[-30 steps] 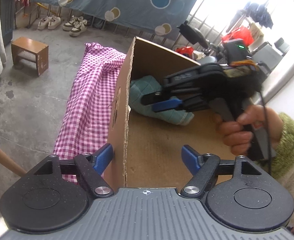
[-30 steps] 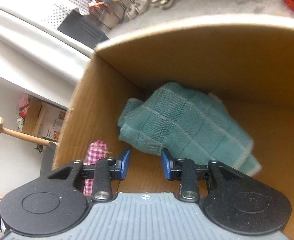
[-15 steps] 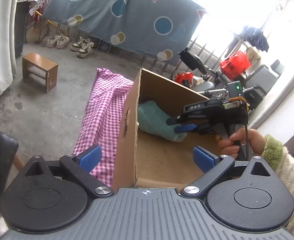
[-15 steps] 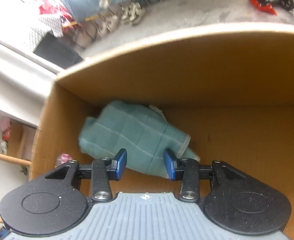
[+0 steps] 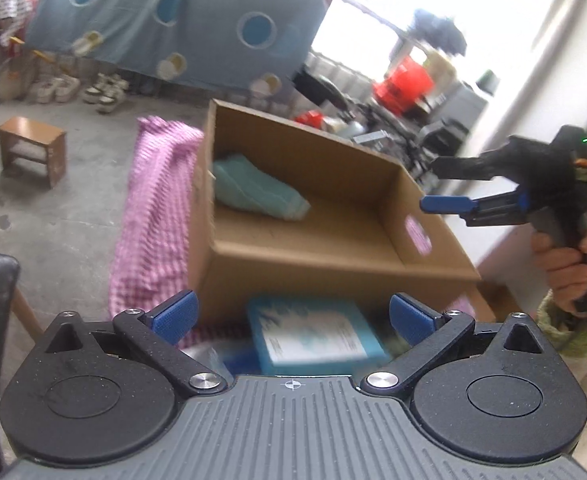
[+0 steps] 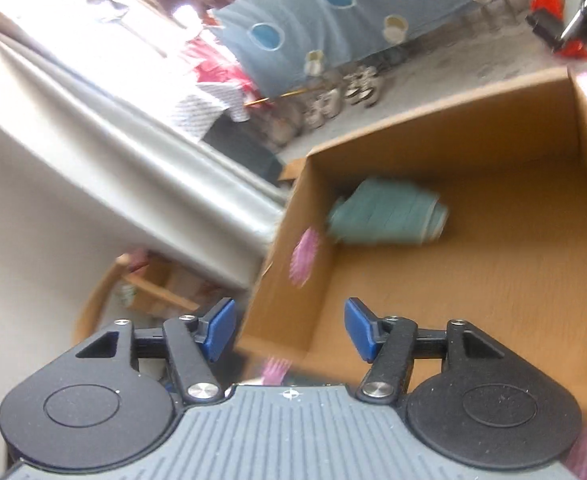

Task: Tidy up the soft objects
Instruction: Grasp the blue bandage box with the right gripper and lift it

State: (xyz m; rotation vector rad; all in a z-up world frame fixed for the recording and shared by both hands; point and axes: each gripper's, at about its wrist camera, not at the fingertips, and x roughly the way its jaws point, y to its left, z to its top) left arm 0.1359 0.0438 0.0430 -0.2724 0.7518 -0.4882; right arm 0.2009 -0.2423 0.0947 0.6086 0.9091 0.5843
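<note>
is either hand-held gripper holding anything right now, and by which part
Nothing is held. The left hand-held gripper and the right hand-held gripper are both opening with nothing between the pads; the teal towel lies loose in the cardboard box.

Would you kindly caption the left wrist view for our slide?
Green towel lies in the cardboard box; both the left gripper and right gripper are opening, empty.
</note>
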